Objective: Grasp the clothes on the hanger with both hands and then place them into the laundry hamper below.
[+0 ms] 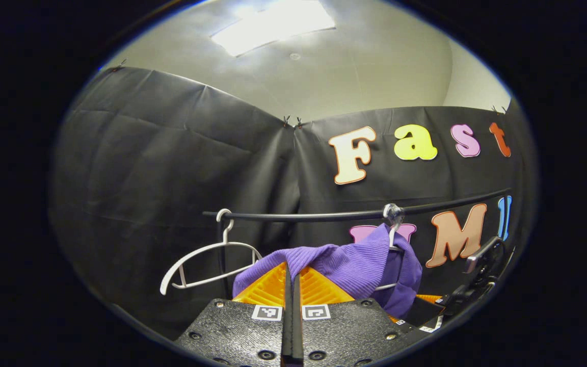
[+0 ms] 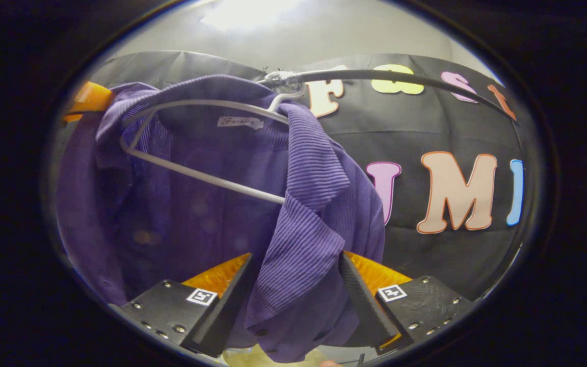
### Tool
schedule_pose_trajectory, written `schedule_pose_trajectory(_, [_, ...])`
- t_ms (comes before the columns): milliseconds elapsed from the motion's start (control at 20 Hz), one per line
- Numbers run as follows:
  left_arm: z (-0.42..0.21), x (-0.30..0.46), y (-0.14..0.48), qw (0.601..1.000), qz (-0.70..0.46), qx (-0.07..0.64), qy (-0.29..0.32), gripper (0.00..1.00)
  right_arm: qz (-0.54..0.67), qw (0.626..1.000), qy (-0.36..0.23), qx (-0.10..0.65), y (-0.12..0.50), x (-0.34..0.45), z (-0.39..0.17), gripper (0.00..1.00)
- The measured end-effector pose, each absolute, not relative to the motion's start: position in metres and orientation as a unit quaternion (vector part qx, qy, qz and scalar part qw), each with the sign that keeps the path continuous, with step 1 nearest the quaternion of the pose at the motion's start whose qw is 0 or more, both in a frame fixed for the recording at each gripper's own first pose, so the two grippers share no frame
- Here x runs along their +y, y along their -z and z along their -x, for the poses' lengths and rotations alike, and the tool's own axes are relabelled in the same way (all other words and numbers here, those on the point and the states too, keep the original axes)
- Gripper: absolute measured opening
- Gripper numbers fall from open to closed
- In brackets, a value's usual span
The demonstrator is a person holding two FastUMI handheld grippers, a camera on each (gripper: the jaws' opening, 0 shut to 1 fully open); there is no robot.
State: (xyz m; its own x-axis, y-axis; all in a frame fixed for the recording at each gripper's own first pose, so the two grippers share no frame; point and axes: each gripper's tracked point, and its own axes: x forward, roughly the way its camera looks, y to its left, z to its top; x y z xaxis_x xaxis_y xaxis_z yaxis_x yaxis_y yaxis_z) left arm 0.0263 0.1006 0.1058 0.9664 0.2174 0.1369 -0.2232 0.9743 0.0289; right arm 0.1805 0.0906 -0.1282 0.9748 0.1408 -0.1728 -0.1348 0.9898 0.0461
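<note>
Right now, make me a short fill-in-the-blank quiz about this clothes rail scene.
1. The garment on the hanger is ___ in colour.
2. The right tool has its fingers ___, either side of a fold of the garment.
3. The empty hanger hangs from the black ___.
4. The left tool's fingers are ___.

Missing words: purple; open; rail; shut

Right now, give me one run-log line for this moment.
left gripper: shut on purple shirt | right gripper: open around shirt front | shirt on white hanger | hanger on rail | spare hanger bare

Purple ribbed shirt (image 2: 303,214) hangs on white hanger (image 2: 196,173).
</note>
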Motion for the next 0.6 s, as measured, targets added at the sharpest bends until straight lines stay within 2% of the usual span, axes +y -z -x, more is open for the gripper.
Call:
schedule_pose_trajectory(200, [-0.028,0.108,-0.104,0.991,-0.021,-0.065,-0.117,0.0,-0.011,0.993,-0.053,0.106,0.143,0.084,-0.192,0.94])
schedule_pose_trajectory(300, [-0.029,0.11,-0.106,0.99,-0.023,-0.067,-0.12,0.0,-0.008,0.993,-0.038,0.114,0.149,0.076,-0.194,0.69])
schedule_pose_trajectory(350, [-0.03,0.111,-0.107,0.99,-0.024,-0.067,-0.12,0.0,-0.006,0.992,-0.034,0.119,0.151,0.072,-0.195,0.5])
schedule_pose_trajectory(450, [-0.031,0.114,-0.107,0.99,-0.024,-0.069,-0.121,0.01,-0.004,0.991,-0.026,0.129,0.156,0.065,-0.195,0.38])
schedule_pose_trajectory(500, [-0.032,0.114,-0.108,0.99,-0.023,-0.069,-0.121,0.02,-0.003,0.992,-0.016,0.128,0.155,0.059,-0.197,0.41])
schedule_pose_trajectory(600, [-0.033,0.116,-0.108,0.99,-0.025,-0.071,-0.122,0.02,-0.002,0.991,0.005,0.131,0.155,0.046,-0.197,0.07])
